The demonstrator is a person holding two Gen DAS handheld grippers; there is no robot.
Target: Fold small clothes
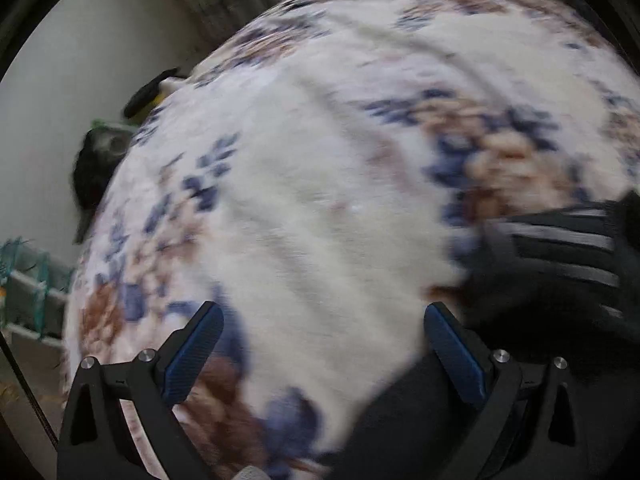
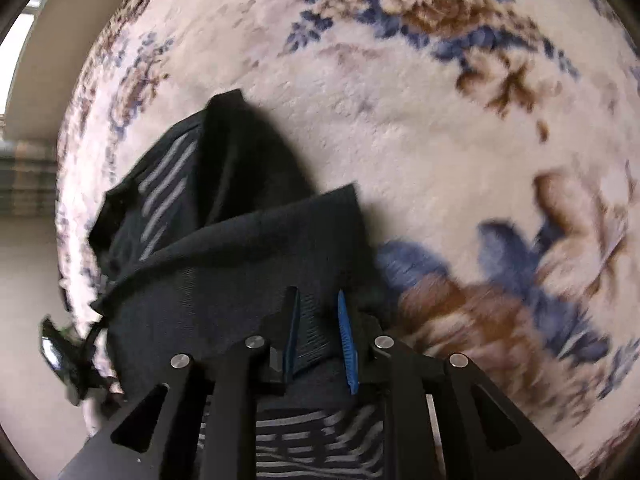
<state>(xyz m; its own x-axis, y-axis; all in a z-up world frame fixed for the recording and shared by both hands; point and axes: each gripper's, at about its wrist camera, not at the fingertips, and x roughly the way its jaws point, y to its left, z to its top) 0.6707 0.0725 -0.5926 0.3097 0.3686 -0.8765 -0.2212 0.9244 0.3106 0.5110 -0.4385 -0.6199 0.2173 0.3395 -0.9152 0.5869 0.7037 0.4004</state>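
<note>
Black garment (image 2: 224,240) lying crumpled on the floral blanket (image 2: 420,140), grey stripes showing, one flap doubled over the rest. Right gripper (image 2: 318,338) pinching a ribbed edge of it, fingers (image 2: 346,344) nearly clenched with fabric between them. Left gripper (image 1: 324,354) hanging released and empty over bare blanket, fingers (image 1: 192,354) spread wide, garment just off to its right. Left view badly smeared, so probably nothing touching there, though hard to be sure. To fold well from here: keep the pinch firm on that edge, lift only enough to clear the pile, bring the left in to catch the far corner, then draw both edges taut and level before laying over. No dragging, or creases bunch underneath.
</note>
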